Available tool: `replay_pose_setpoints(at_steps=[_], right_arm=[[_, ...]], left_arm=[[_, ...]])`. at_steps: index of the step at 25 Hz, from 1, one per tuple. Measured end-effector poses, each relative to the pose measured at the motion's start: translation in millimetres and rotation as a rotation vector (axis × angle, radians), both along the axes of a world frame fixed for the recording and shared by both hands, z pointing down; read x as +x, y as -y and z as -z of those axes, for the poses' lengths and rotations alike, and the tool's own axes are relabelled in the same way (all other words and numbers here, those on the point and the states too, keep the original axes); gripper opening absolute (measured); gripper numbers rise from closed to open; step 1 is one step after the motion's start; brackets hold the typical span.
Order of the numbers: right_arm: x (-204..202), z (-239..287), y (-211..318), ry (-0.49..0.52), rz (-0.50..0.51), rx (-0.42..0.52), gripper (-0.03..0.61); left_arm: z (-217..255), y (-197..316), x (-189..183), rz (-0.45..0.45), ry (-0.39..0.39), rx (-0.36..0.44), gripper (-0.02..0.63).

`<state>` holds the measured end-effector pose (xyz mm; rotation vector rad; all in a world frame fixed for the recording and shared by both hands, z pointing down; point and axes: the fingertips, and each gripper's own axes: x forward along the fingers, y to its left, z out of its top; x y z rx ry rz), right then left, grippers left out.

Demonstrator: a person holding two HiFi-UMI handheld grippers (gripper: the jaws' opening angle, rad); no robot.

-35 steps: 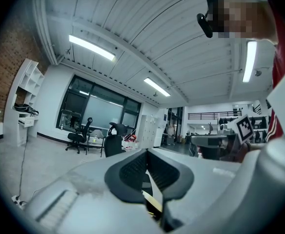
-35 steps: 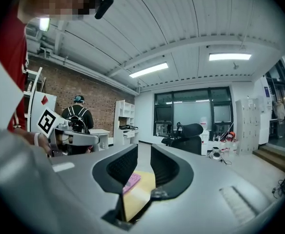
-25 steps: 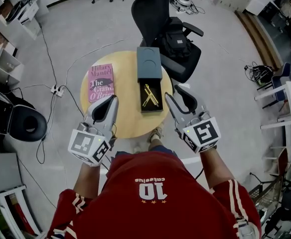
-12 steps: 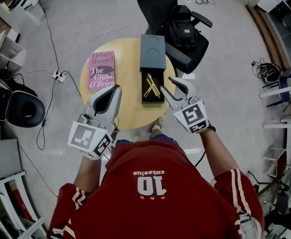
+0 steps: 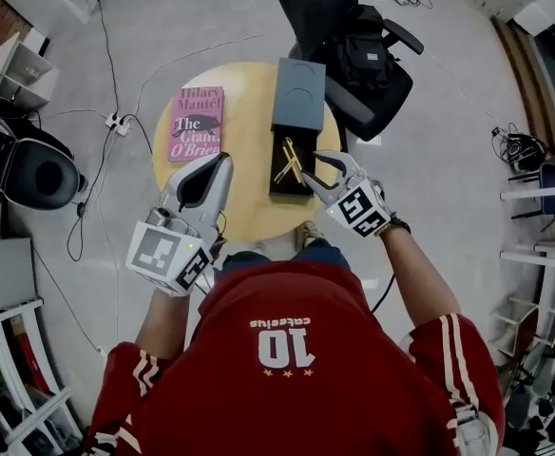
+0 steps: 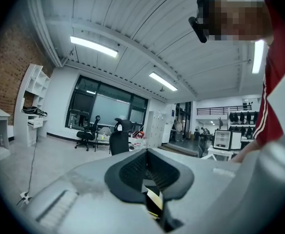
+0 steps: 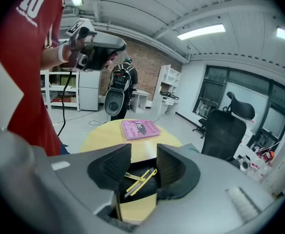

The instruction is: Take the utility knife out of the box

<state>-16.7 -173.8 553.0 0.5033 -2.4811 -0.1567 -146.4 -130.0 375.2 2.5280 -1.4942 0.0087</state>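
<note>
A box stands on the round wooden table (image 5: 249,207): its grey-blue sleeve (image 5: 298,93) lies at the far side and its black tray (image 5: 291,184) is pulled out toward me. Yellow utility knives (image 5: 290,162) lie crossed in the tray. My right gripper (image 5: 317,171) hangs just right of the tray's near end, jaws opening, nothing held. In the right gripper view the knives (image 7: 138,179) show through the gap of the right gripper (image 7: 144,162), still farther off. My left gripper (image 5: 222,161) is shut and empty over the table's near left; in the left gripper view the left gripper (image 6: 146,152) points level across the room.
A pink book (image 5: 197,122) lies on the table's left side. A black office chair (image 5: 354,55) with a bag on it stands right behind the table. Cables and a power strip (image 5: 116,122) lie on the floor at the left.
My right gripper has come down and in toward the tray's near right corner, rolling as it went, and its jaws have widened. The left gripper has edged slightly forward.
</note>
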Motion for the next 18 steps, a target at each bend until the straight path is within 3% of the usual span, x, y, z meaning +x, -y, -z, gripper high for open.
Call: replay_pose_setpoints(at_steps=[18], right_arm=[[-10,-108,9,-0.246,0.532,-0.087,0.161]], left_arm=[[-14,31,13,0.264,0.006,-0.045,0.003]])
